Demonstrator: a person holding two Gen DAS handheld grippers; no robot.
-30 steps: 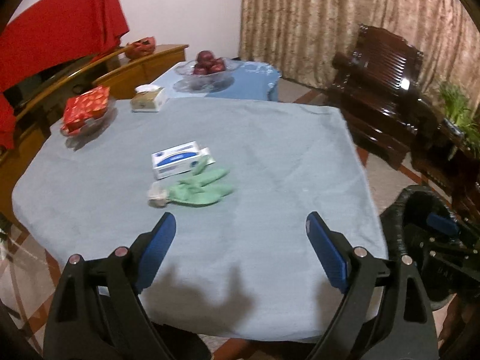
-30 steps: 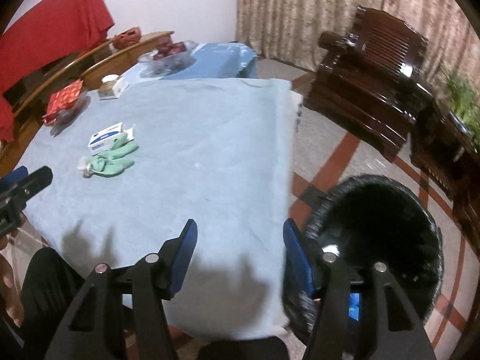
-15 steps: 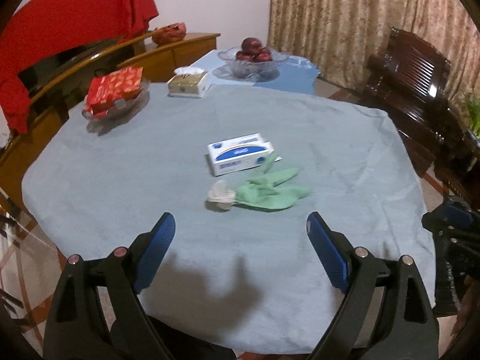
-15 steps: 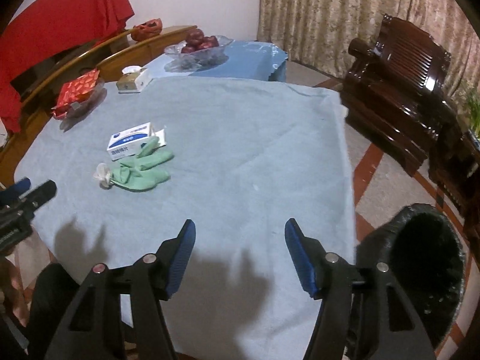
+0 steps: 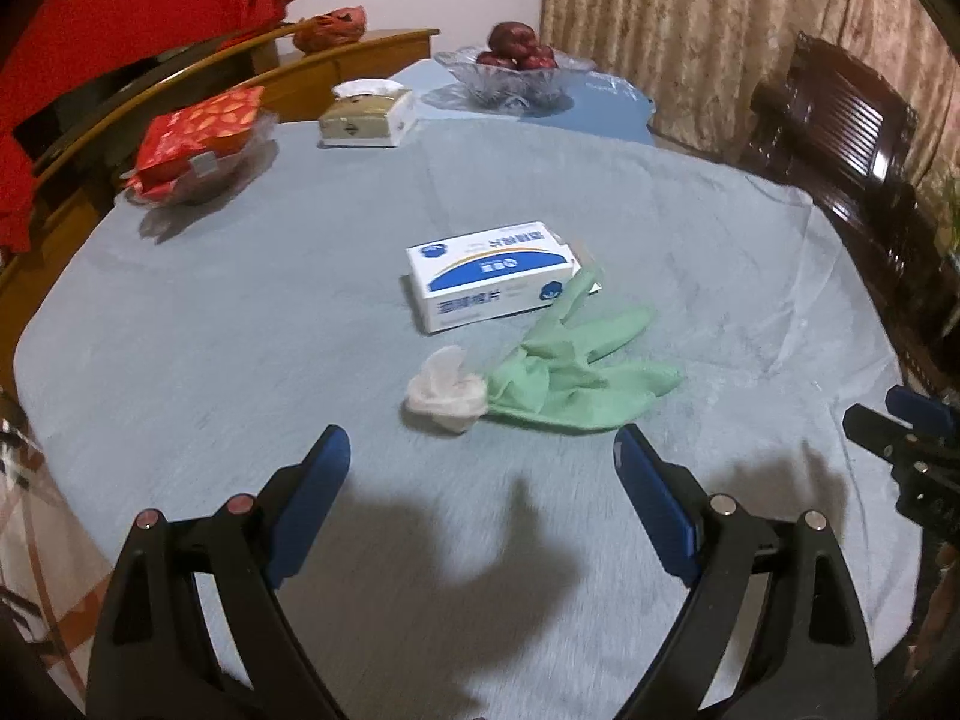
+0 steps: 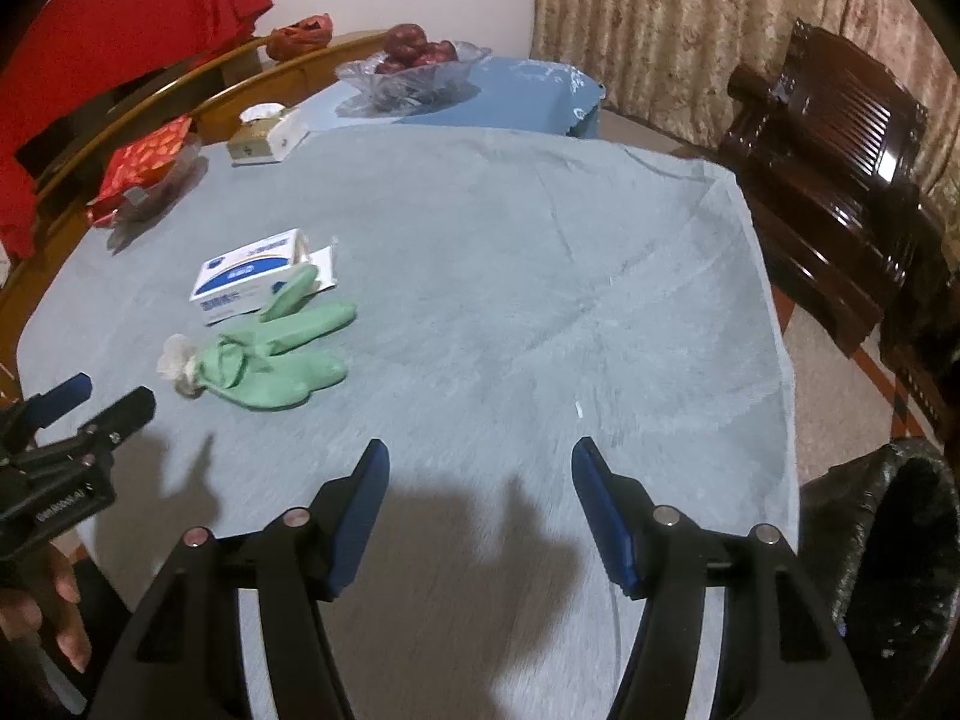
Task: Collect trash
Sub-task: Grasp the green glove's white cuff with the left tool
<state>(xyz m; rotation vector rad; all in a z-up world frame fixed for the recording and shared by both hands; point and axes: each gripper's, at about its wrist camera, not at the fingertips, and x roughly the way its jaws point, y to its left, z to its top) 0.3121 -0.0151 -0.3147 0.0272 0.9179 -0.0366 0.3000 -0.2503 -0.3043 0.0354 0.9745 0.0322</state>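
A green rubber glove (image 5: 576,372) with a white cuff (image 5: 444,390) lies on the grey-blue tablecloth (image 5: 240,312), next to a blue-and-white box (image 5: 489,282). Both also show in the right wrist view: the glove (image 6: 282,354) and the box (image 6: 252,273). My left gripper (image 5: 483,468) is open and empty, just short of the glove. My right gripper (image 6: 477,480) is open and empty over the cloth, right of the glove. A black-lined trash bin (image 6: 900,540) stands on the floor at the table's right.
At the back of the table are a red packet in a glass dish (image 5: 198,144), a tissue box (image 5: 366,114) and a fruit bowl (image 5: 510,72). Dark wooden chairs (image 6: 828,138) stand to the right. A wooden sideboard (image 5: 180,90) runs along the left.
Both grippers have moved forward and left over the table toward the glove and box. The bin has slid to the right edge of the right wrist view.
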